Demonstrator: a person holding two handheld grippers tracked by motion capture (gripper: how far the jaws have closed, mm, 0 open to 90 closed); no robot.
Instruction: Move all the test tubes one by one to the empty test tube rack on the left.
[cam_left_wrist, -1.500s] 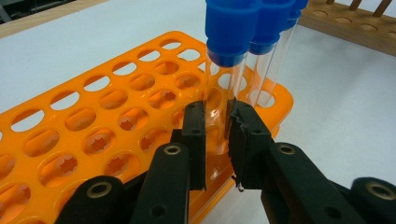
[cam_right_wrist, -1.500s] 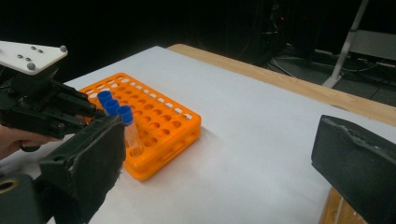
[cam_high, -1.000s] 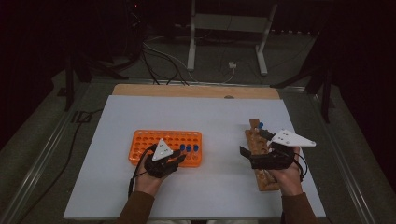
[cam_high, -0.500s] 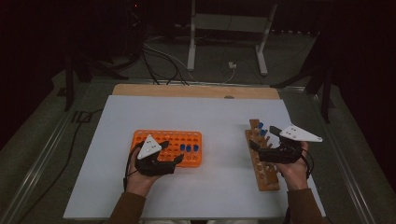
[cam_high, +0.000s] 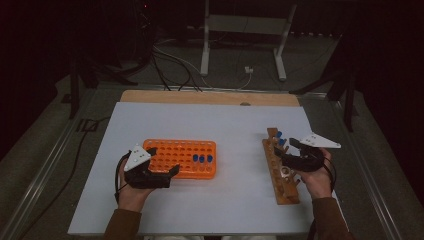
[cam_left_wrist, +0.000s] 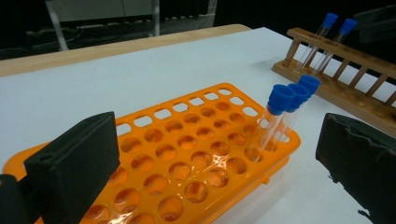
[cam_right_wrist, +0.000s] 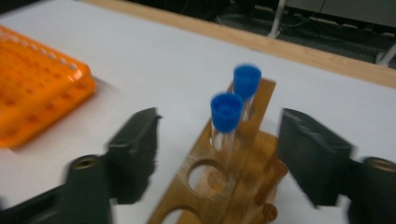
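Left gripper (cam_high: 172, 172), jaws just opened wide and empty, sits near the orange rack (cam_high: 180, 158); right gripper (cam_right_wrist: 217, 154) (jaws closing, nothing gripped) straddles a blue-capped tube (cam_right_wrist: 225, 119) in the wooden rack (cam_high: 281, 172).

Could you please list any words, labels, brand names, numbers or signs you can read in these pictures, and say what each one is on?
There is none to read.
Orange tube rack: no printing shows.
Blue-capped test tubes: no labels show.
Wooden tube rack: bare wood, unmarked.
Grey plates on the left gripper and right gripper: small dots, no lettering.
White table top: blank.
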